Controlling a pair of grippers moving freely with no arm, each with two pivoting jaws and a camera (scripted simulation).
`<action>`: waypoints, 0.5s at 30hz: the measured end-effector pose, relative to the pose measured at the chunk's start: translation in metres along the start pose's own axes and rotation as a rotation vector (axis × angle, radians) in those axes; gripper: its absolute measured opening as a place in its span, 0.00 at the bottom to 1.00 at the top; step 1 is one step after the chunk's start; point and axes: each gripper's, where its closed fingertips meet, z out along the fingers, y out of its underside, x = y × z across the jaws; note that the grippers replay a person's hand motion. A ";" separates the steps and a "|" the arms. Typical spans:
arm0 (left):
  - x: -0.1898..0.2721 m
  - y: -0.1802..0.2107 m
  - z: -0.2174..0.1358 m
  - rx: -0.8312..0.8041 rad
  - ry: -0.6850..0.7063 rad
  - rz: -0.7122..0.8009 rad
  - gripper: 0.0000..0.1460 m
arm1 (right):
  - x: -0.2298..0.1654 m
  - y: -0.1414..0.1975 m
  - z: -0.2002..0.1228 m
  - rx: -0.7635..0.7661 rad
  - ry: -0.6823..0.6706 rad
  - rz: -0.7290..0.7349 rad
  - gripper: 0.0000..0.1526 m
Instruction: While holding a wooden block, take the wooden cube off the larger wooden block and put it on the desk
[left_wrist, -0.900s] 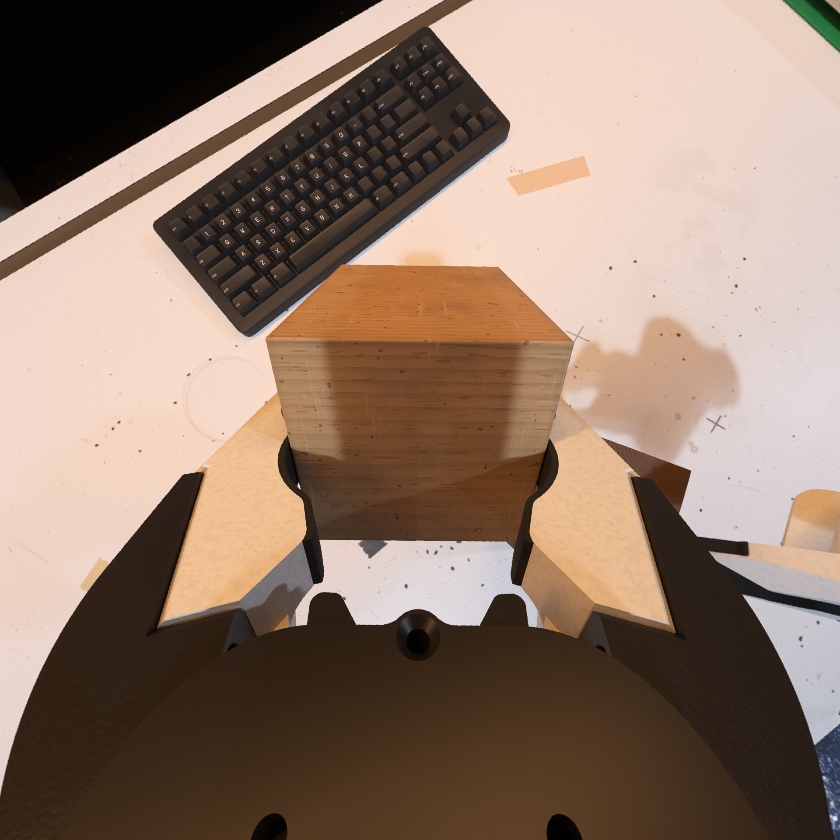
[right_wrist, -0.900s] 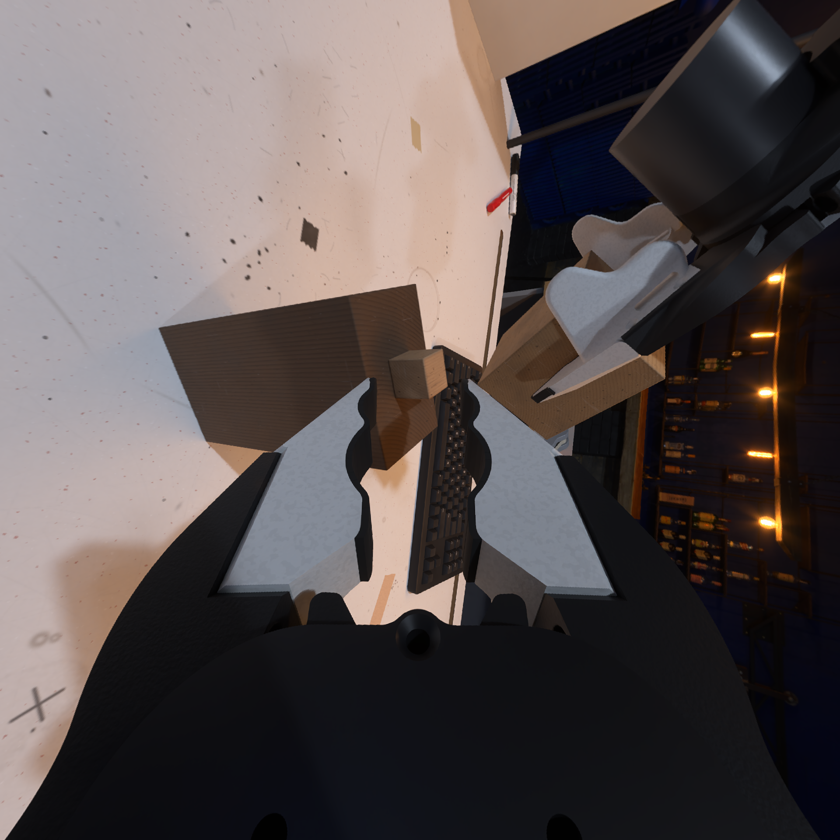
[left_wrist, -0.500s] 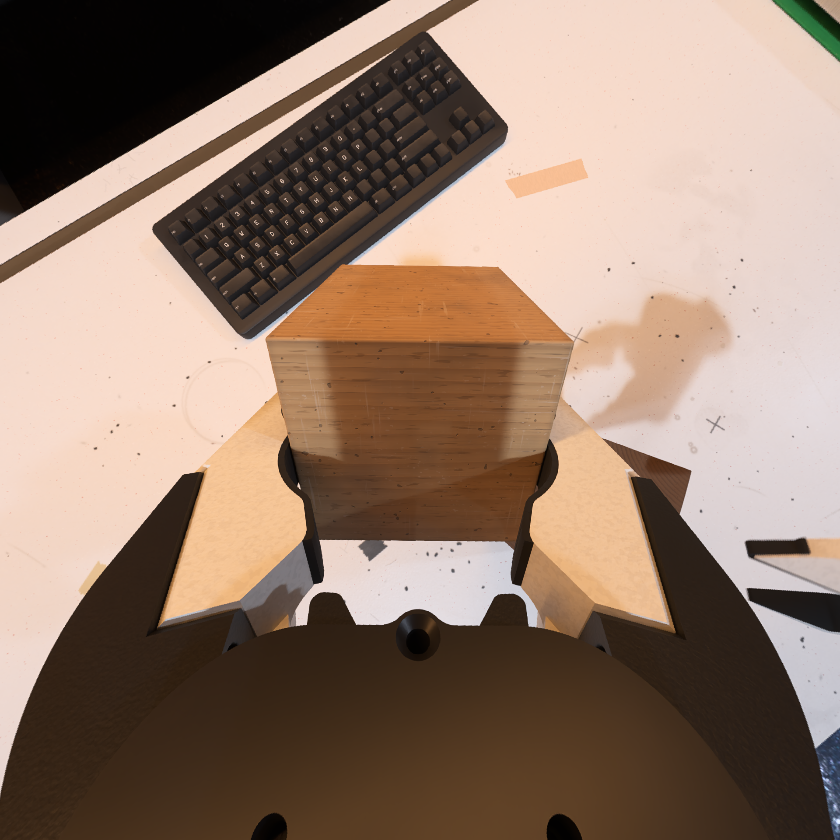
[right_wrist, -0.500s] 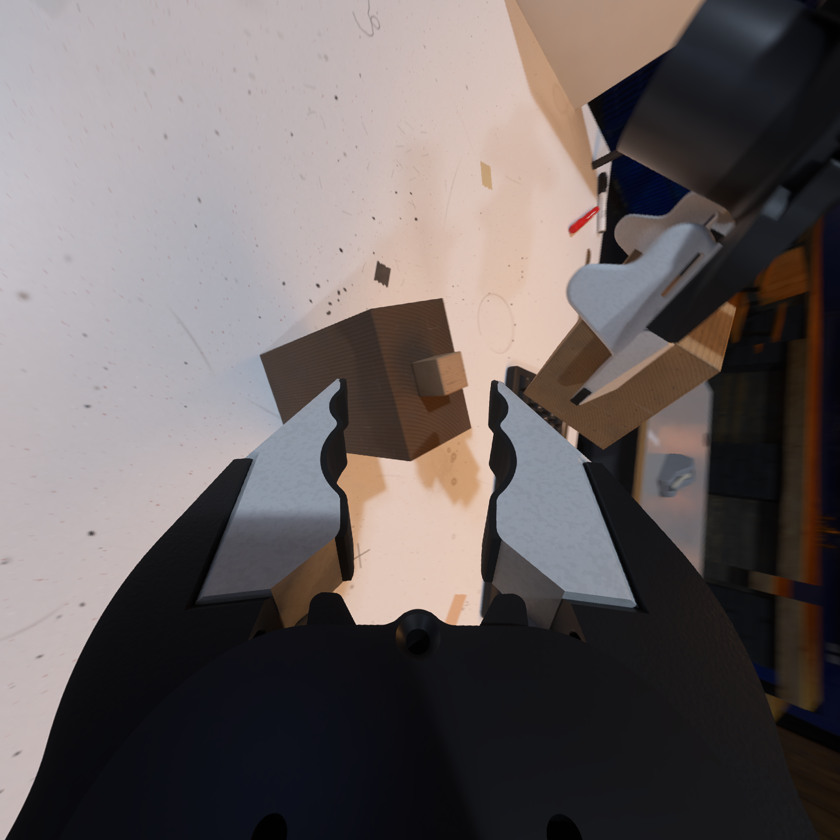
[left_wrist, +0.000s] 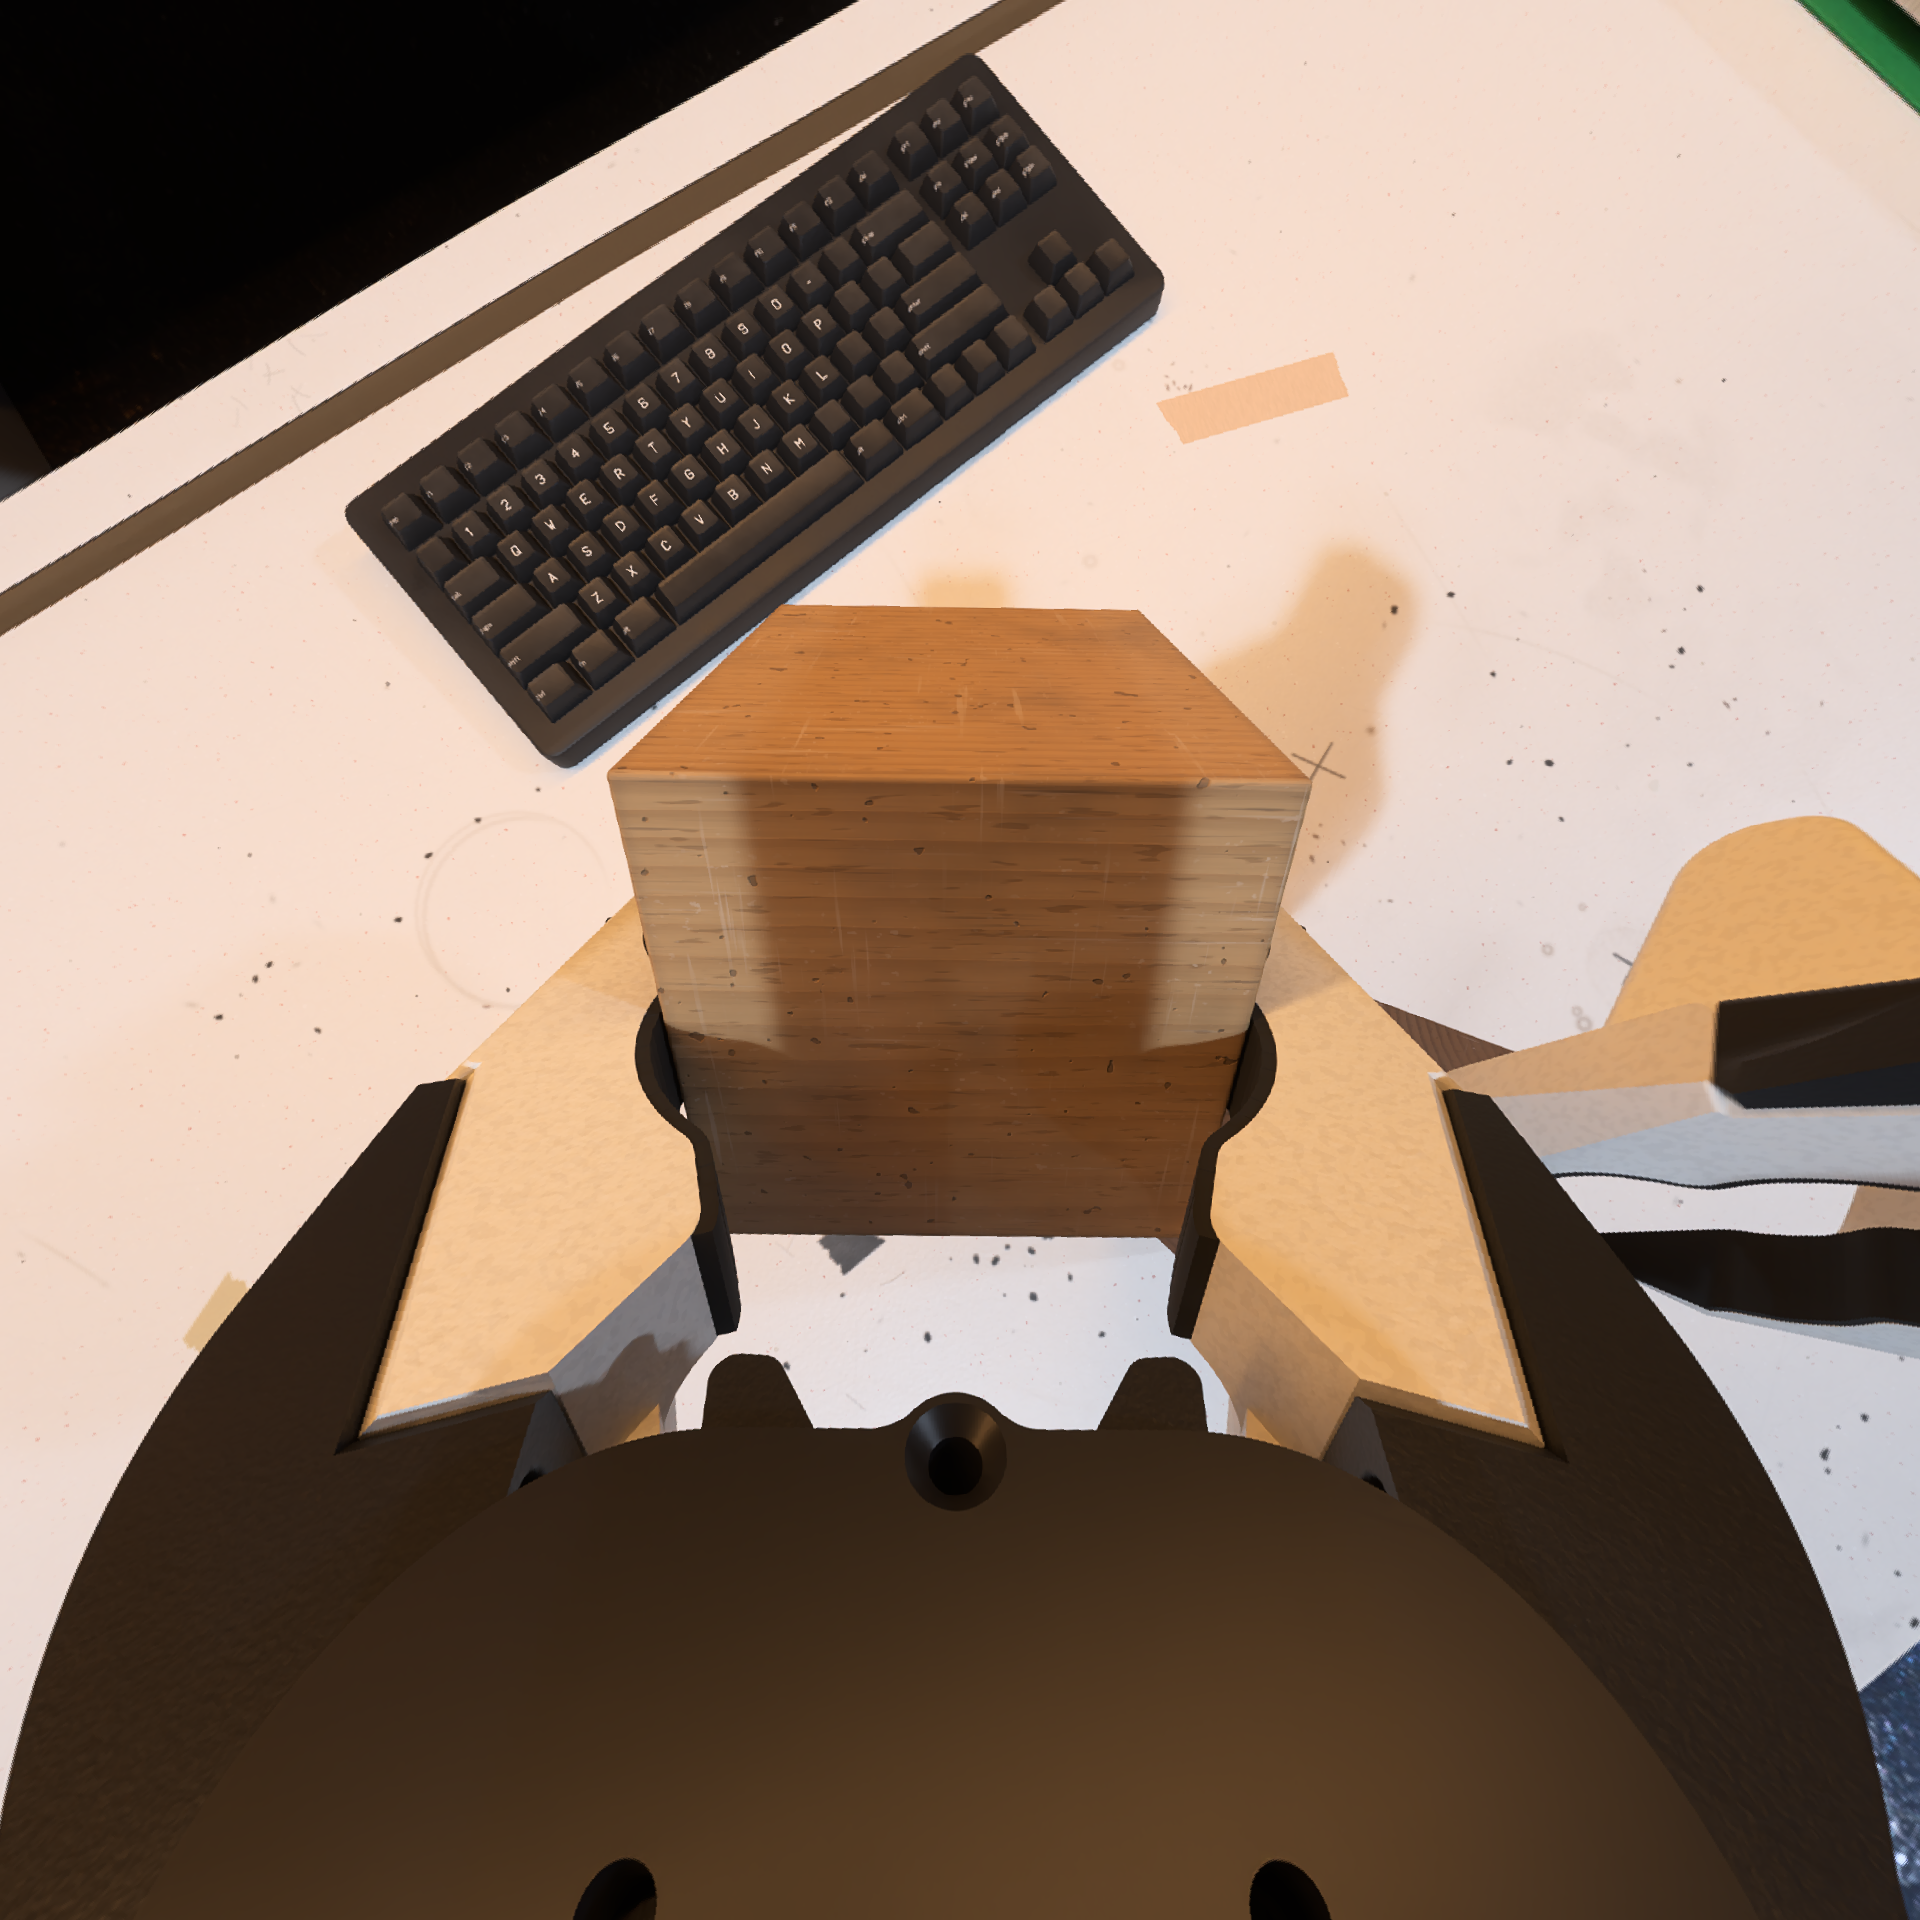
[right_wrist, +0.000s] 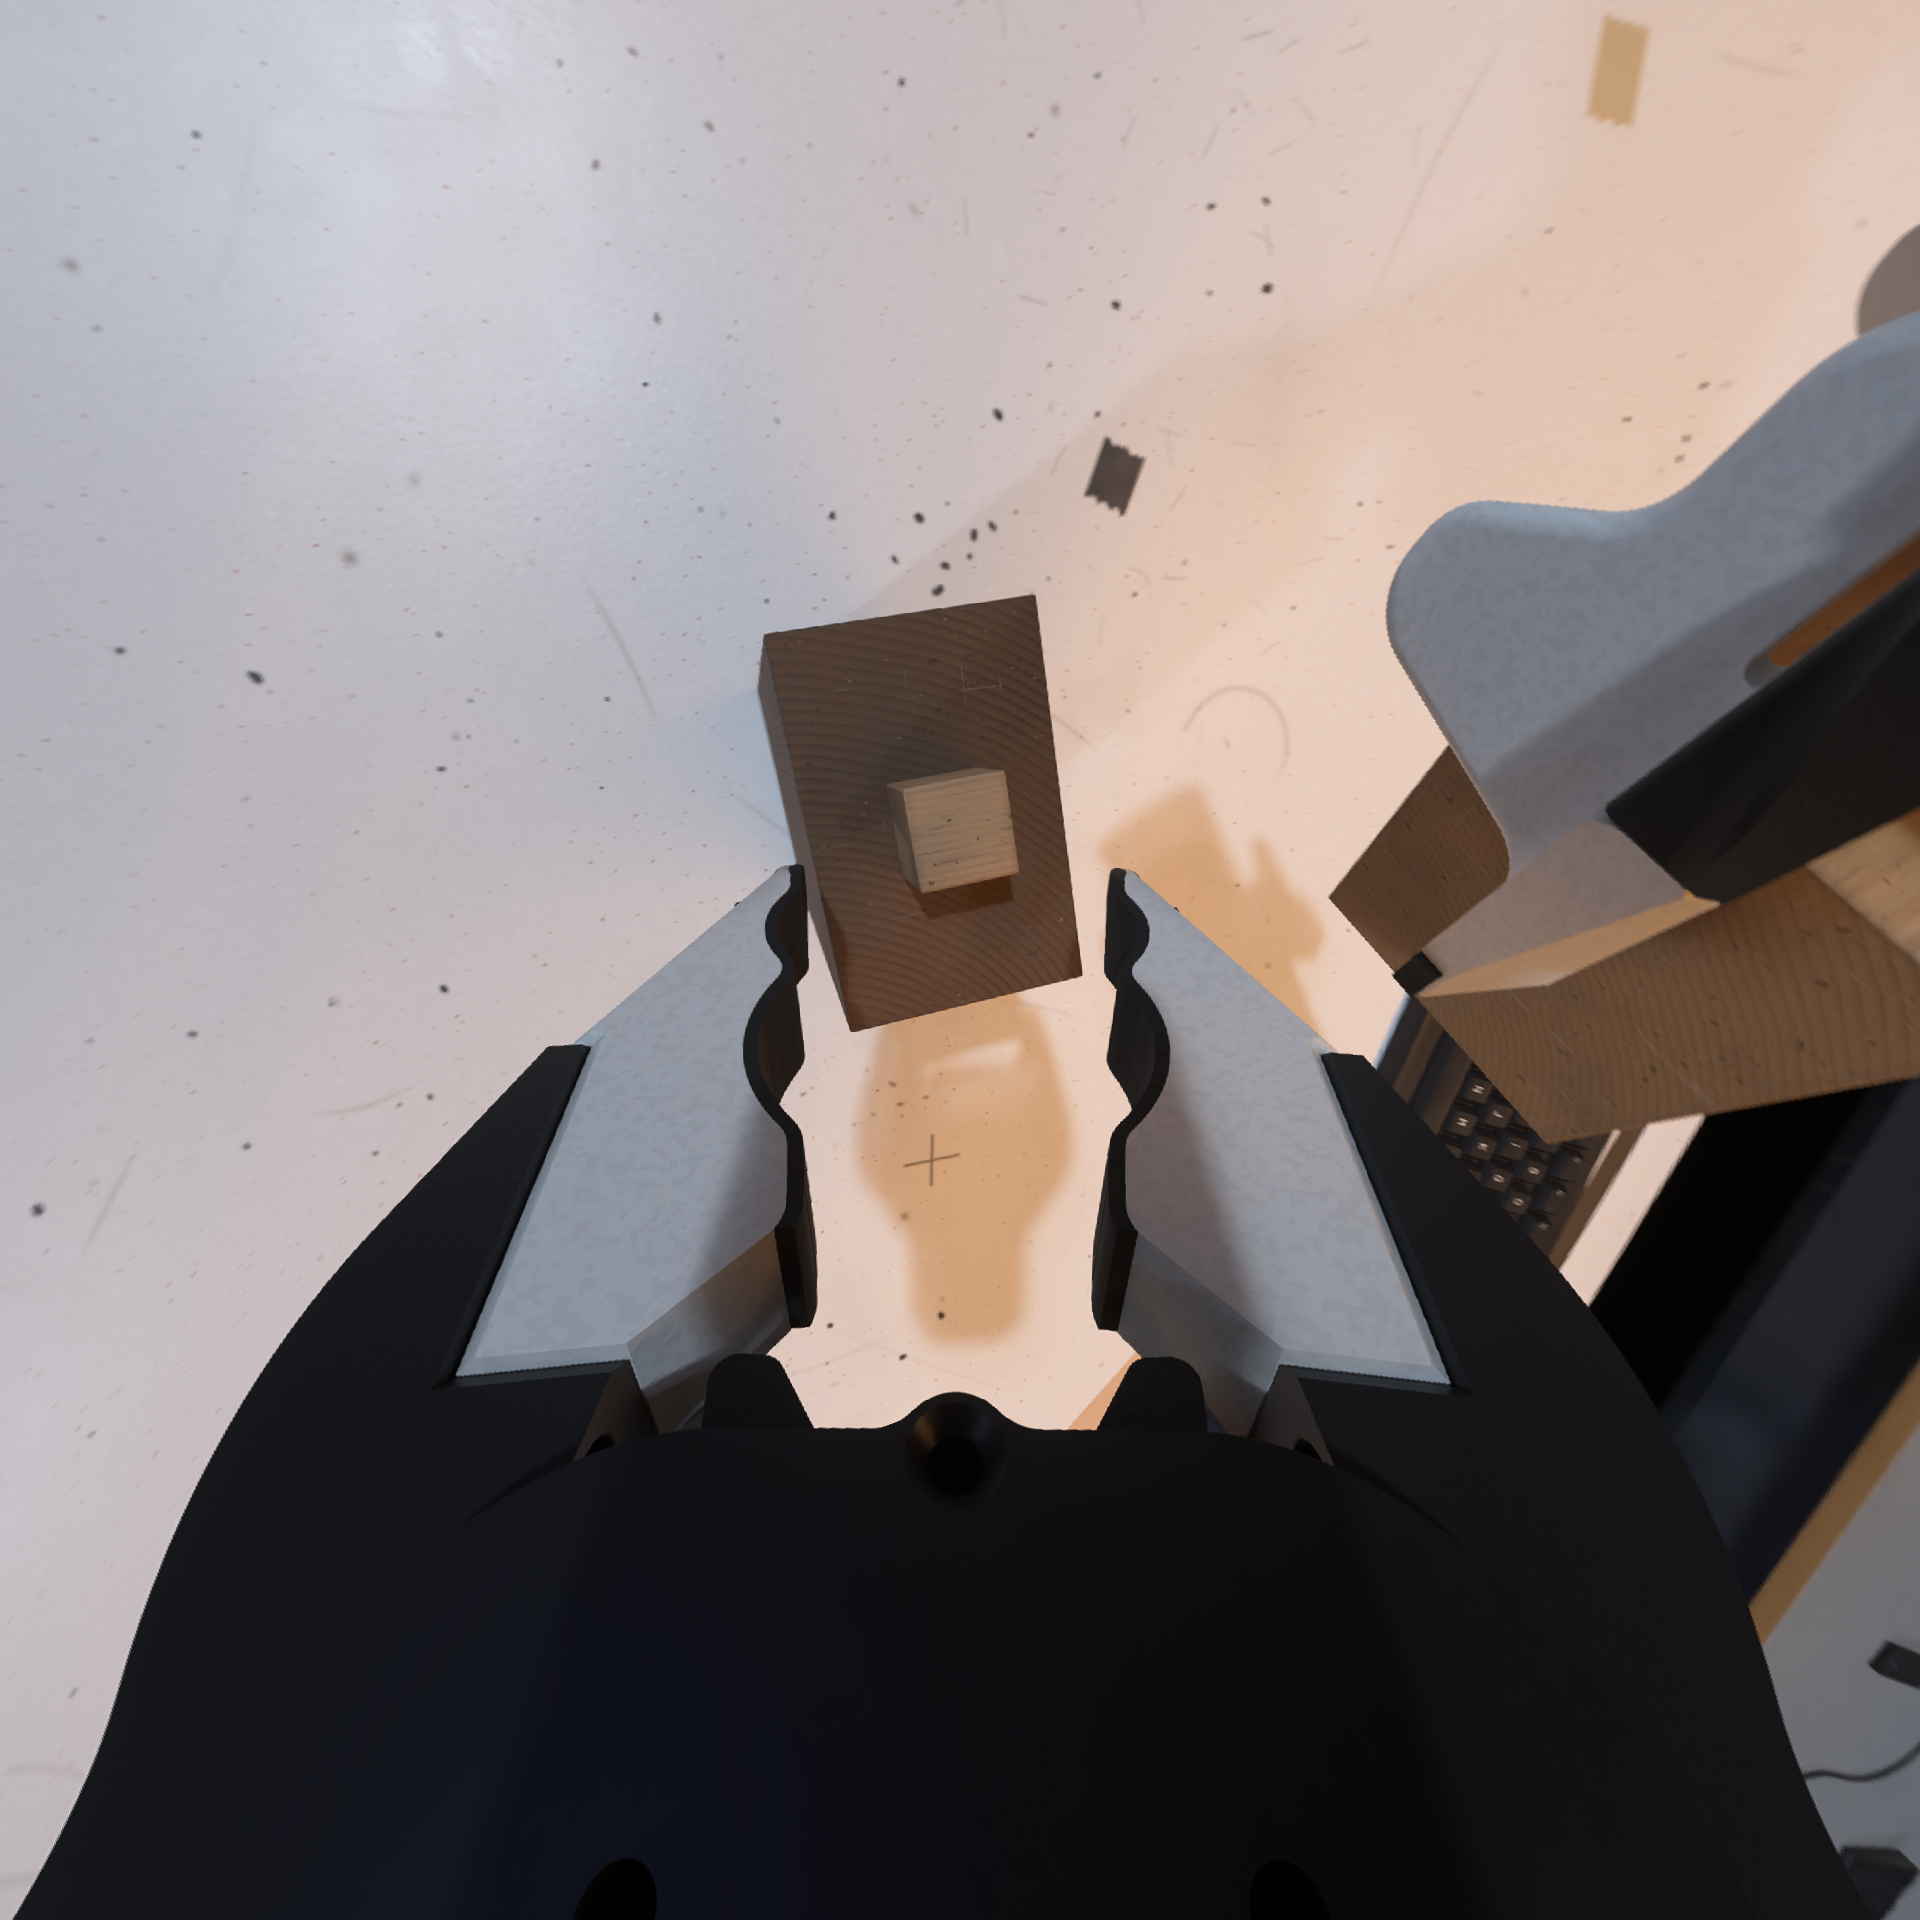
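Left gripper (left_wrist: 956, 997) clamps a wooden block (left_wrist: 956, 935) between its two tan fingers (left_wrist: 561, 1174), the block filling the gap from pad to pad and sticking out past the tips, held above the desk (left_wrist: 1558, 260); beyond the fingertips lies a black keyboard (left_wrist: 769, 405), angled, with a strip of tan tape (left_wrist: 1252, 397) off to its right. Right gripper (right_wrist: 956, 883) hangs over the desk with its grey fingers (right_wrist: 665, 1132) spread wide and nothing between them; just past the tips sits the larger wooden block (right_wrist: 914, 707), dark brown, flat on the desk, and the wooden cube (right_wrist: 954, 828), pale and small, rests on top of it, roughly in line with the gap, clear of both pads; off to the right of the right finger, the left gripper and its block show near the frame edge.
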 end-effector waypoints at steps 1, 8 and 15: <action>0.000 0.000 0.000 -0.001 0.000 0.000 0.71 | 0.000 0.000 0.001 -0.006 -0.023 0.000 0.37; 0.000 0.000 0.000 0.000 0.001 0.001 0.71 | 0.013 0.001 0.001 -0.056 0.104 -0.039 0.26; 0.000 0.000 0.000 0.002 0.002 0.001 0.71 | 0.005 -0.005 -0.008 0.010 0.076 -0.074 0.29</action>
